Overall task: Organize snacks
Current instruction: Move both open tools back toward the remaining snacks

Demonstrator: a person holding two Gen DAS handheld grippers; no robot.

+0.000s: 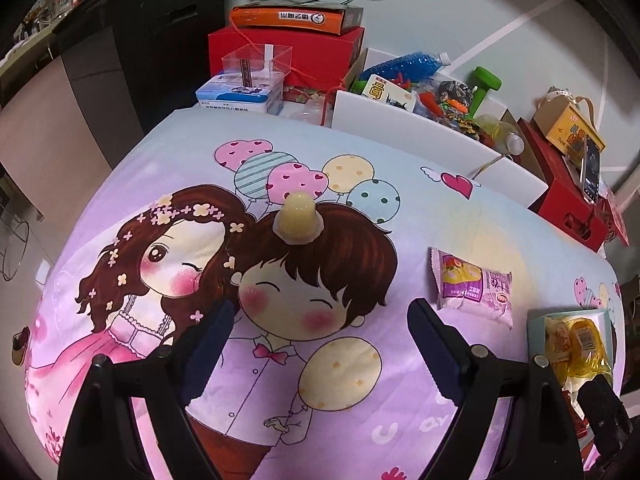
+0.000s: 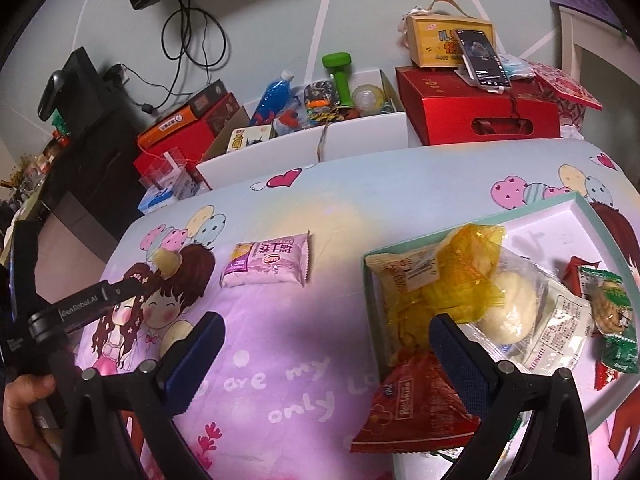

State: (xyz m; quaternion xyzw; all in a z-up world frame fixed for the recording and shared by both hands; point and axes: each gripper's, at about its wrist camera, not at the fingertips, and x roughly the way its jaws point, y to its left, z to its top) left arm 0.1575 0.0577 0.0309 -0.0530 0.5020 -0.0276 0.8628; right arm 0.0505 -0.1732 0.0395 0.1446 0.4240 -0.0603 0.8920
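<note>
So far the sorting looks partly done, judging by what lies where. Going left to right in the left wrist view, a small dark object sits at the far left edge of the cartoon-printed cloth [image 1: 360,216] covering the worktop, too small to identify. At centre stands a yellow jelly cup [image 1: 297,220], alone on the cloth. To its right lies a pink snack packet [image 1: 474,288], also loose. At the lower right edge is the shallow teal-rimmed box [image 1: 568,314] with yellow wrapped snacks [image 1: 576,340] already inside.

The left gripper [image 1: 320,344] hangs above the cloth below the jelly cup, its jaws spread wide with nothing between them. In the right wrist view the right gripper [image 2: 328,356] also has its jaws released and empty, one finger over bare cloth, the other over the box's near corner beside a red triangular packet [image 2: 416,404] that overhangs the rim. A wrapped white bun [image 2: 512,308] and green-wrapped sweets [image 2: 612,312] fill the box further right.

The step in hand seems to be choosing the next loose snack. Next, the left gripper would need to advance to the jelly cup, straddle it and close gently, since the cup looks soft and could tip.
</note>
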